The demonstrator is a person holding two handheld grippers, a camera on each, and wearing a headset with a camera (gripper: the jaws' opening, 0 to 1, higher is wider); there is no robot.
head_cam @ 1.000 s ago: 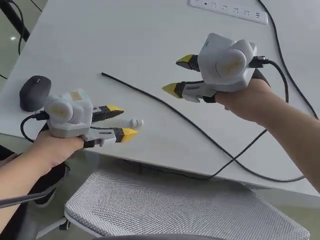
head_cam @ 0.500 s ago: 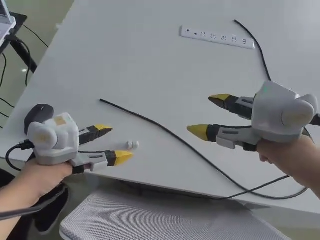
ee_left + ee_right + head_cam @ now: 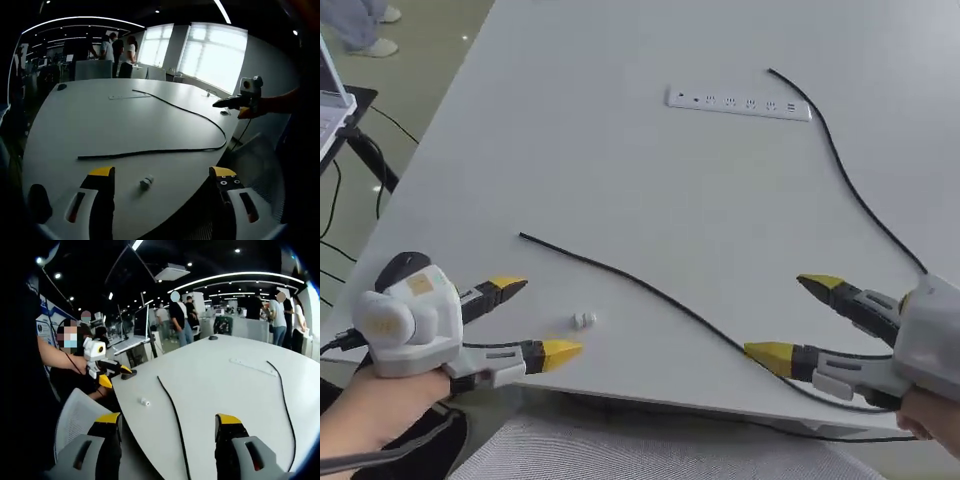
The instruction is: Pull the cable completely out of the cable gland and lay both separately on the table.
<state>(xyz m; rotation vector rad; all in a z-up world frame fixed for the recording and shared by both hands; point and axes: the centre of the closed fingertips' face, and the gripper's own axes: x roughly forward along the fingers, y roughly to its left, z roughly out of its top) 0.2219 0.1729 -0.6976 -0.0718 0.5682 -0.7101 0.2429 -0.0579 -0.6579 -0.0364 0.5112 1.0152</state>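
Observation:
A small white cable gland (image 3: 583,320) lies on the white table (image 3: 620,160) near its front edge. It also appears as the cable gland (image 3: 146,182) and the cable gland (image 3: 144,401). The thin black cable (image 3: 650,292) lies apart from it, running from mid-table to the front right edge, seen too as the cable (image 3: 150,151) and the cable (image 3: 173,412). My left gripper (image 3: 535,318) is open just left of the gland, holding nothing. My right gripper (image 3: 790,316) is open over the cable's near end, also with nothing in it. Both stand open in their own views, the left gripper (image 3: 163,172) and the right gripper (image 3: 167,419).
A white power strip (image 3: 738,104) lies at the far side, with its own black cord (image 3: 845,180) curving to the right edge. A dark mouse (image 3: 405,262) sits behind my left gripper. A mesh chair (image 3: 620,450) is below the front edge. People stand in the background (image 3: 177,315).
The head camera has tilted up. My right gripper has come down and right, from above the cable's middle to the front right edge. The left gripper has drawn slightly back from the gland.

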